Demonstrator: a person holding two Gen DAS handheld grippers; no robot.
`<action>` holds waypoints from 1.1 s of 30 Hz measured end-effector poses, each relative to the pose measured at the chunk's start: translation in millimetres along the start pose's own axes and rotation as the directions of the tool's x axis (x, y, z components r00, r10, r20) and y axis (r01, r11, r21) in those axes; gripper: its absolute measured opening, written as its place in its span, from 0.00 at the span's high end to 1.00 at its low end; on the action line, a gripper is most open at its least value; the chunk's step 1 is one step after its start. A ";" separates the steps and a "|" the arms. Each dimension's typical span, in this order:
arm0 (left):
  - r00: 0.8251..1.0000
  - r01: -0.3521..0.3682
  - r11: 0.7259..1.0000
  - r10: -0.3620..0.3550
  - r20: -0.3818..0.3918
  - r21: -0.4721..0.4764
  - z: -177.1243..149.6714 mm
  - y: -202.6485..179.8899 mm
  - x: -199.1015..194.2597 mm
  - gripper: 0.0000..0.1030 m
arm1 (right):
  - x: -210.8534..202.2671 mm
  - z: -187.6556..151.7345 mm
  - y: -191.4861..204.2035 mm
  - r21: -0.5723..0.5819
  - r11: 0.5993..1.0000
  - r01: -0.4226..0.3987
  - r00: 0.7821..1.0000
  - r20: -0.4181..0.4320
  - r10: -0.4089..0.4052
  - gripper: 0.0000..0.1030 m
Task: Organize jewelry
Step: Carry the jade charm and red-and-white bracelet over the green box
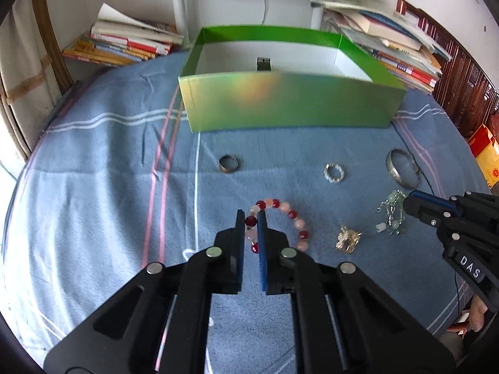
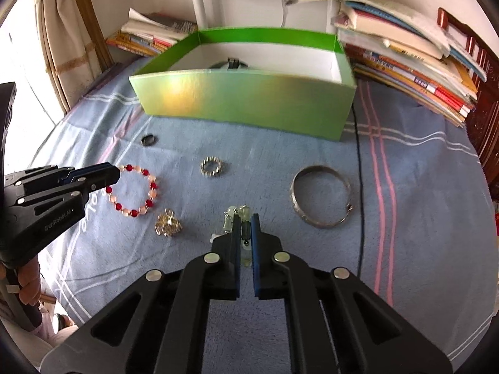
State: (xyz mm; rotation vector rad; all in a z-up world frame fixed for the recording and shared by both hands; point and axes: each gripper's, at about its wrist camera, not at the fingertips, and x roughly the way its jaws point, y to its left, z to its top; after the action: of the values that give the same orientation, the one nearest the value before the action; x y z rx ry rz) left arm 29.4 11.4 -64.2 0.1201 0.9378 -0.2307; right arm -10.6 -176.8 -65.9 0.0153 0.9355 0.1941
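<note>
A red and pink bead bracelet lies on the blue cloth; my left gripper is shut on its left side. It also shows in the right wrist view with the left gripper at its edge. My right gripper is shut on a pale green bead and chain piece, which also shows in the left wrist view. A green open box stands behind, with a dark item inside.
On the cloth lie a dark ring, a small beaded ring, a silver bangle and a gold trinket. Book stacks sit behind and right of the box. A black cable runs past the bangle.
</note>
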 end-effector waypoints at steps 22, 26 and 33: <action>0.955 -0.020 0.999 0.005 0.297 0.049 100.4 7.8 -77.9 0.92 | -66.9 110.2 -16.8 -0.022 0.999 0.031 0.950 0.312 -0.023 0.94; 0.946 -0.040 0.998 0.022 0.322 0.048 142.7 11.8 -66.0 0.92 | -44.6 140.8 -23.4 -0.002 0.998 0.064 0.944 0.325 -0.060 0.94; 0.978 -0.007 1.000 0.005 0.209 0.007 178.1 15.1 4.9 0.92 | 35.9 163.1 -30.2 0.070 0.996 0.058 0.983 0.169 -0.069 0.94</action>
State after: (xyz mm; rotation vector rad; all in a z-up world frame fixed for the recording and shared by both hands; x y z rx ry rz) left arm 175.5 -10.6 36.5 0.1031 0.7270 -0.2364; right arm 145.5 -188.6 -0.5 0.0611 0.7690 0.1011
